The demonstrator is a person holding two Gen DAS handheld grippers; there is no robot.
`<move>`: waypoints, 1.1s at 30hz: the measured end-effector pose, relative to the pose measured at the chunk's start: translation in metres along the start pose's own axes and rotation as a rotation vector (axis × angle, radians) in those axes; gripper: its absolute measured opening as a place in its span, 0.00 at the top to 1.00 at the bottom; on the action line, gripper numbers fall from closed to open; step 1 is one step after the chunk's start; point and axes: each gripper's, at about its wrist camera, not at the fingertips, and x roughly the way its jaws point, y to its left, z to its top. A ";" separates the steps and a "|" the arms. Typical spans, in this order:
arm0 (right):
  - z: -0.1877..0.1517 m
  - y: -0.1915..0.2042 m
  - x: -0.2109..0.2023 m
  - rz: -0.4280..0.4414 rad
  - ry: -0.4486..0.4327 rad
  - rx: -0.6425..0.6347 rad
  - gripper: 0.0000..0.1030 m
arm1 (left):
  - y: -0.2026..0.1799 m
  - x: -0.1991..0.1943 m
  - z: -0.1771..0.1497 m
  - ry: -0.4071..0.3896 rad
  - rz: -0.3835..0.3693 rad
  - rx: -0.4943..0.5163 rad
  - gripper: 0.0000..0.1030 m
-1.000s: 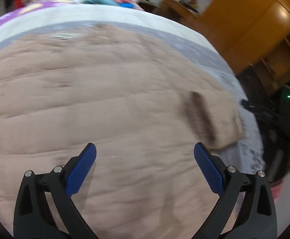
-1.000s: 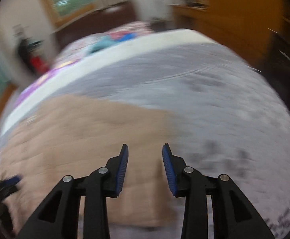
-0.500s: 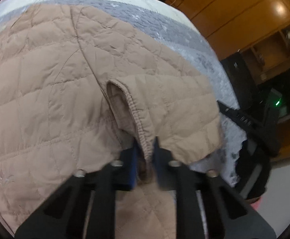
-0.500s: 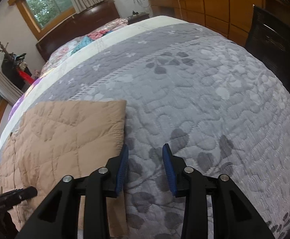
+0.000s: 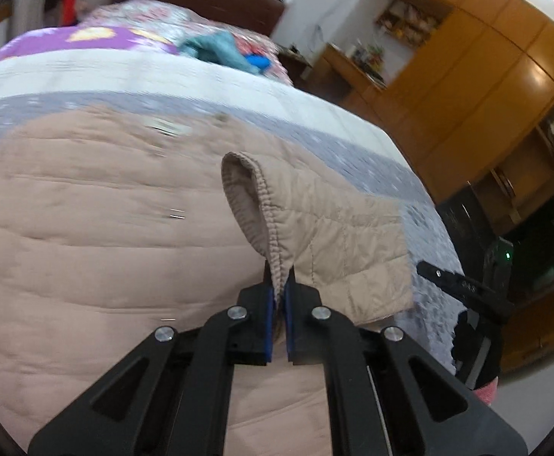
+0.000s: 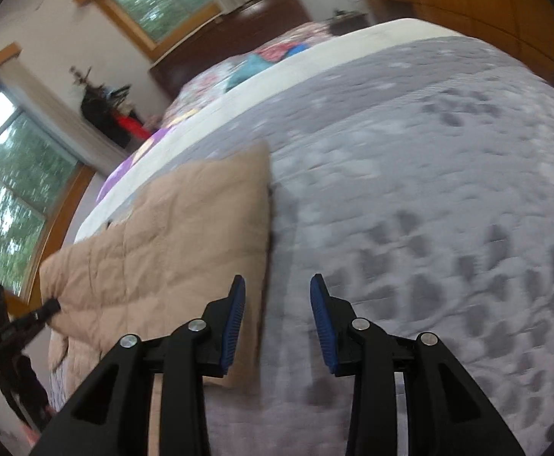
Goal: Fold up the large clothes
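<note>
Left wrist view: the left gripper (image 5: 280,292) is seen clamped on the elasticated cuff (image 5: 277,266) of a beige quilted jacket (image 5: 98,235), the ribbed hem being pinched between the blue fingers (image 5: 268,315), whose jaws have just been closing onto it. The sleeve (image 5: 337,235) is lifted off the jacket body and runs away from the fingers toward the upper right, its long axis lying across the garment rather than along it. The jacket is spread flat on the grey quilted bedspread (image 5: 383,159), its bulk lying ahead and to the left of the held cuff. In the right wrist view, the right gripper (image 6: 277,315) is held over the bedspread with its fingers parted and nothing between them; the jacket's straight right-hand edge (image 6: 265,205) is found just to the left of its left finger. The left hand is therefore judged the nearer and the only one engaged, and the coming move is expected to depend on the sleeve being carried inward, leftward over the body, while the free right gripper is placed beside the edge it would have to take.
</note>
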 end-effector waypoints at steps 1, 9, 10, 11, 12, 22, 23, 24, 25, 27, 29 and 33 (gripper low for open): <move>-0.002 0.009 0.004 0.010 0.011 -0.019 0.65 | 0.008 -0.008 0.001 -0.014 0.020 -0.005 0.97; -0.014 0.070 0.036 -0.001 0.077 -0.166 0.65 | 0.086 -0.042 0.014 -0.038 0.137 -0.099 0.97; -0.014 0.074 0.044 -0.017 0.090 -0.181 0.65 | 0.092 -0.041 0.014 -0.029 0.147 -0.102 0.97; -0.016 0.076 0.049 -0.028 0.098 -0.189 0.65 | 0.099 -0.038 0.013 -0.017 0.155 -0.108 0.97; -0.017 0.078 0.056 -0.042 0.111 -0.196 0.65 | 0.108 -0.033 0.012 0.003 0.168 -0.113 0.97; -0.028 0.078 0.082 -0.100 0.137 -0.209 0.62 | 0.154 0.019 -0.005 0.075 0.193 -0.172 0.90; -0.027 0.077 0.082 -0.097 0.139 -0.201 0.62 | 0.153 0.017 -0.005 0.076 0.191 -0.179 0.90; -0.027 0.078 0.082 -0.097 0.141 -0.198 0.62 | 0.152 0.014 -0.005 0.078 0.190 -0.185 0.89; -0.025 0.077 0.080 -0.096 0.140 -0.198 0.62 | 0.156 0.013 -0.005 0.080 0.193 -0.190 0.88; -0.023 0.082 0.070 -0.109 0.128 -0.197 0.62 | 0.152 -0.001 -0.004 0.065 0.235 -0.197 0.80; -0.021 0.093 0.051 -0.125 0.081 -0.225 0.62 | 0.146 -0.018 -0.003 0.010 0.283 -0.171 0.74; -0.017 0.128 0.039 -0.081 0.080 -0.277 0.60 | 0.110 -0.043 0.001 -0.083 0.345 -0.062 0.67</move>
